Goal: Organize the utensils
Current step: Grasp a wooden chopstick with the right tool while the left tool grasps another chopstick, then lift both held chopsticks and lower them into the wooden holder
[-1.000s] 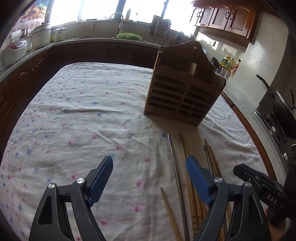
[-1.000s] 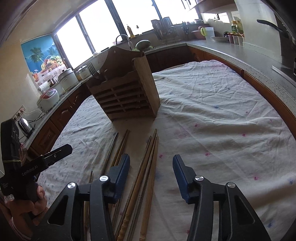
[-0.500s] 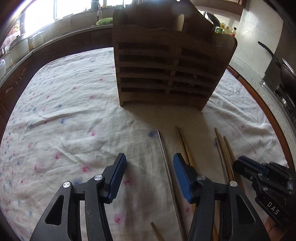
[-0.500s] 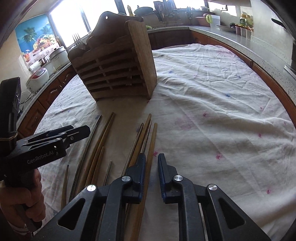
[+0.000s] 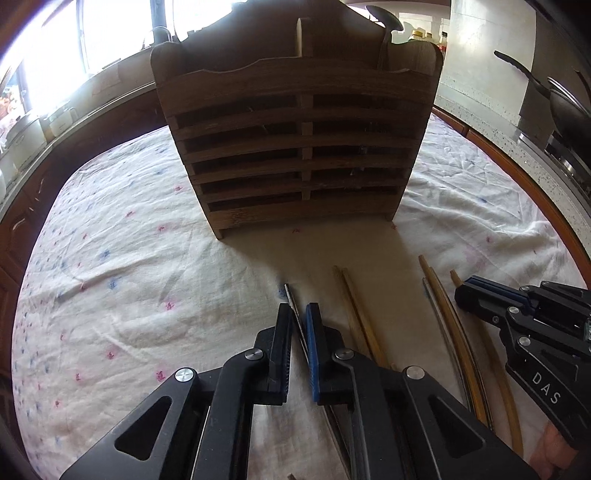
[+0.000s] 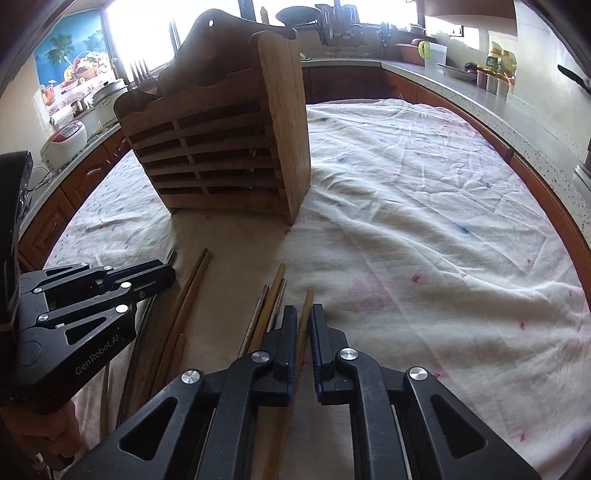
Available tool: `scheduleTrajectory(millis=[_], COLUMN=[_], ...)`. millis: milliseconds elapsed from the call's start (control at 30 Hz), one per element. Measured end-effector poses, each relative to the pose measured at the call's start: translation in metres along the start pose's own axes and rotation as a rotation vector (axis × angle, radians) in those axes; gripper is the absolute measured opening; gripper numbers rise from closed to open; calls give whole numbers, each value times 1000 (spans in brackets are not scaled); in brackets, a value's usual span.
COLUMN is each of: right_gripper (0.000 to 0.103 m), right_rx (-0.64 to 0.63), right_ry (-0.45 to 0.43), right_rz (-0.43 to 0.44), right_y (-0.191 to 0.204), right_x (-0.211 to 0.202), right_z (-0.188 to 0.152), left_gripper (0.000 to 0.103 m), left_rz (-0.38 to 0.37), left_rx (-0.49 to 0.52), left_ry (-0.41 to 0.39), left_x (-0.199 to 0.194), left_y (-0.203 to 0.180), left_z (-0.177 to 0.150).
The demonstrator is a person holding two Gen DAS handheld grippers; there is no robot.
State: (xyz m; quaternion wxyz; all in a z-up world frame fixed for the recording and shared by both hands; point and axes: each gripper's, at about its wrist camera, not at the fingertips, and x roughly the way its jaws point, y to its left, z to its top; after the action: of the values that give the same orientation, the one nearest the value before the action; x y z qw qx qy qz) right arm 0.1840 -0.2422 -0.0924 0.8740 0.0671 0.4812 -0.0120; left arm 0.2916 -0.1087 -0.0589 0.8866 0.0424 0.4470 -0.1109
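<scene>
A slatted wooden utensil rack point(image 5: 295, 147) point(image 6: 229, 147) stands upright on the flowered tablecloth point(image 5: 129, 288), a spoon point(image 5: 388, 26) in its right compartment and a fork point(image 6: 142, 75) at its left end. In front of it lie several chopsticks. My left gripper point(image 5: 297, 314) is shut on a thin metal chopstick point(image 5: 289, 293) that lies on the cloth, its tip sticking out past the pads. My right gripper point(image 6: 303, 314) is shut on a wooden chopstick point(image 6: 306, 306). Each gripper shows from the side in the other's view: right gripper point(image 5: 465, 295), left gripper point(image 6: 168, 273).
Loose wooden chopsticks point(image 5: 354, 306) point(image 6: 192, 288) and a curved pair point(image 5: 448, 321) lie between the two grippers. A kitchen counter point(image 6: 480, 99) rings the table, with rice cookers point(image 6: 64, 142) at left and a pan point(image 5: 565, 107) at right. A hand point(image 6: 44, 424) holds the left gripper.
Both grippers came forward and down toward the rack and the chopsticks. The left jaws went from wide open to shut on the metal chopstick; the right jaws shut on a wooden chopstick.
</scene>
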Motion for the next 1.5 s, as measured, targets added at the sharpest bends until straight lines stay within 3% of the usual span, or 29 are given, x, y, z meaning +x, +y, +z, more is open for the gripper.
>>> scheduleTrajectory(millis=[133, 400, 767, 1133, 1500], right_gripper=[5, 5, 5, 5, 5], right_rx=[50, 111, 119, 94, 93], right_ry=[-15, -142, -354, -442, -488], right_rz=[41, 130, 181, 190, 194], right_y=[-8, -15, -16, -7, -8], right_x=[-10, -74, -167, -192, -198], right_z=[-2, -3, 14, 34, 50], left_gripper=[3, 3, 3, 2, 2], left_rz=[-80, -192, -260, -245, -233], left_rx=[-76, -149, -164, -160, -159], left_ry=[-15, -161, -365, -429, -467], left_x=[-19, -98, -212, -234, -237], left_y=[19, 41, 70, 73, 76], left_z=[-7, -23, -45, -53, -36])
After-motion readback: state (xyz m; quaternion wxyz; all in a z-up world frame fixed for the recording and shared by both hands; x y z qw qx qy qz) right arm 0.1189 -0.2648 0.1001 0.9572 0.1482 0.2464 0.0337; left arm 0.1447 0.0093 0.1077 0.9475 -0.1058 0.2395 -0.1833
